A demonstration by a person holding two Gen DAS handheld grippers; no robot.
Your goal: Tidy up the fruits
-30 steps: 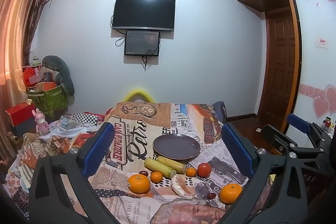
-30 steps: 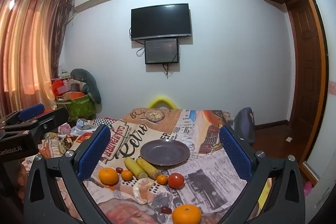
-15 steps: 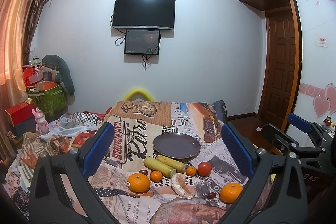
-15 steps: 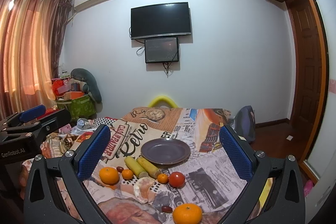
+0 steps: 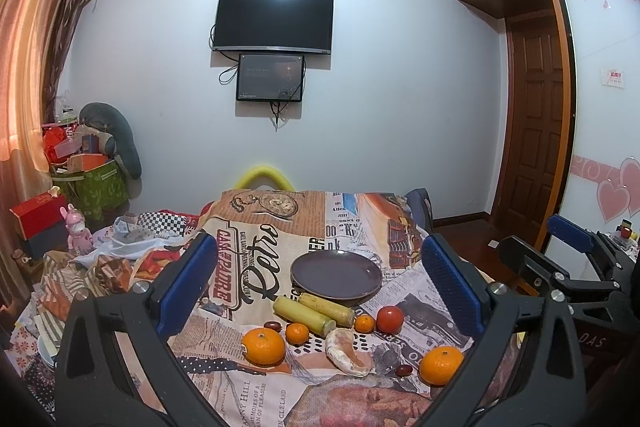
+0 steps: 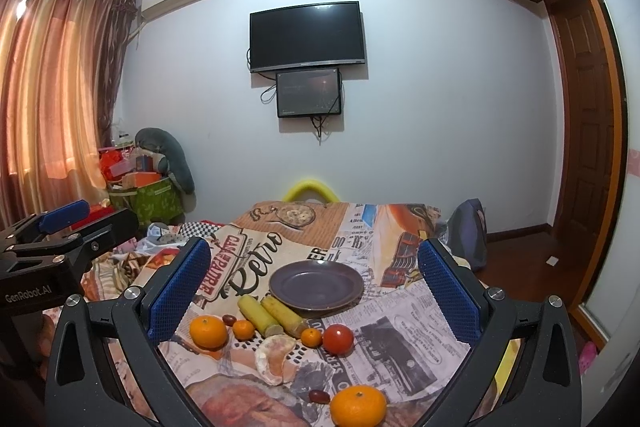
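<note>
Oranges (image 5: 263, 346) & tomato (image 5: 389, 319) near plate (image 5: 336, 273), corn (image 5: 304, 314) between; both claws (image 5: 320, 283) (image 6: 314, 283) spread wide.

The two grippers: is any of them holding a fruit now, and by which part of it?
Nothing is held. The left gripper and the right gripper are both open above the table; the fruits, such as the near orange, lie on the cloth beside the empty plate.

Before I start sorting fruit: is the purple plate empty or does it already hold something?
Empty. The purple plate shows a bare inner surface in both views; the oranges, tomato and corn cobs all lie on the cloth in front of it.
</note>
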